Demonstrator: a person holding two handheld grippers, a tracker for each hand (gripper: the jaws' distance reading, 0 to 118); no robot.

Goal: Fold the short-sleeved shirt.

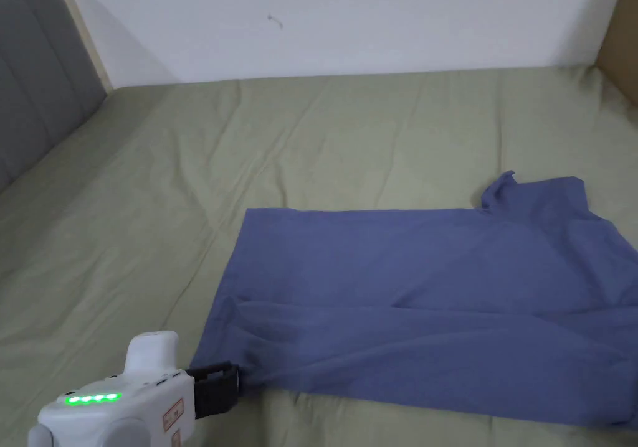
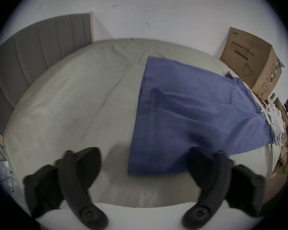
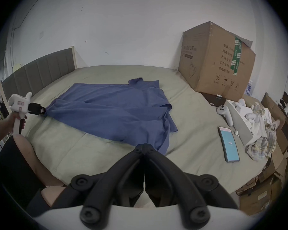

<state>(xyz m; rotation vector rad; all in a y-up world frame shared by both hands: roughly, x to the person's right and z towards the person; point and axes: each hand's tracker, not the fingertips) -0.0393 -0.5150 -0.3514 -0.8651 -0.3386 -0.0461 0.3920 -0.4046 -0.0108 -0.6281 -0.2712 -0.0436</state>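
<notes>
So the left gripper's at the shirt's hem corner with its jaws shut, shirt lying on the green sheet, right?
Not quite. The left gripper has its jaws open, wide apart, as the left gripper view shows. The rest holds: it is at the hem corner of the shirt, which lies on the green sheet.

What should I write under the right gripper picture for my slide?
Shut right gripper at the hem of a blue short-sleeved shirt spread on a green bed sheet.

Soft, even indoor light, no glare; faint shadows on the bed. Both gripper views bulge fisheye with dark vignetted corners; near edges blur slightly
</notes>
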